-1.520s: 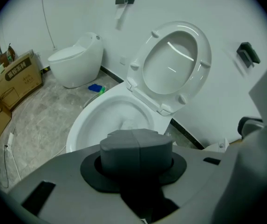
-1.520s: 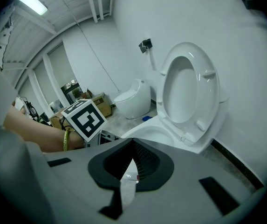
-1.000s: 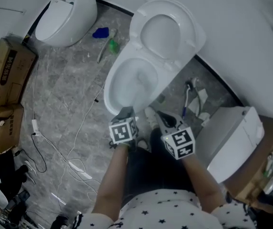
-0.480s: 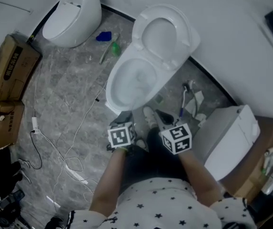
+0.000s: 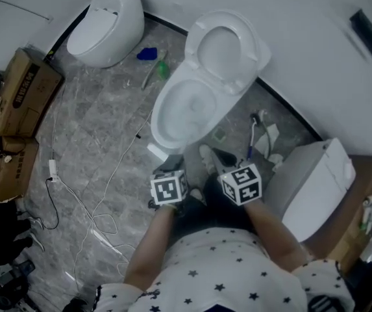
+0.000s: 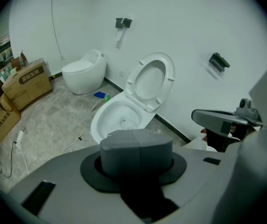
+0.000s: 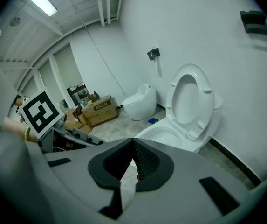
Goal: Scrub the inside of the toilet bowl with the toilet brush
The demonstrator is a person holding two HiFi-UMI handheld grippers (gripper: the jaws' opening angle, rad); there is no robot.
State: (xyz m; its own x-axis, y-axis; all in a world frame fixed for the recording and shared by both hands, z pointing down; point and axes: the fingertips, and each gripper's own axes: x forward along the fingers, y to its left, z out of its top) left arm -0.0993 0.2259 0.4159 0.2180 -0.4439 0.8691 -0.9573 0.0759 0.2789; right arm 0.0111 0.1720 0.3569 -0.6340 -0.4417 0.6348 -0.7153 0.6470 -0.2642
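Observation:
The white toilet stands with its lid [image 5: 228, 47] up and its bowl [image 5: 186, 112] bare; it also shows in the left gripper view [image 6: 119, 118] and the right gripper view [image 7: 166, 134]. A thin white-and-blue handle, probably the toilet brush [image 5: 252, 137], stands by the wall right of the toilet. My left gripper [image 5: 171, 162] hangs shut and holds nothing just before the bowl's front rim, its pads pressed together [image 6: 135, 135]. My right gripper [image 5: 221, 156] is beside it, tips touching [image 7: 133, 141], nothing between them. Neither touches the brush.
A second, egg-shaped toilet [image 5: 104, 25] stands at the far left, with a green bottle [image 5: 163, 69] and a blue thing [image 5: 148, 53] between the two toilets. Cardboard boxes [image 5: 23, 93] line the left side. Cables [image 5: 101, 194] trail over the grey floor. A white cistern [image 5: 312, 184] lies right.
The head view has drifted slightly, so the toilet sits a little further right and lower in the frame. Both grippers stay shut in front of the bowl, barely moved.

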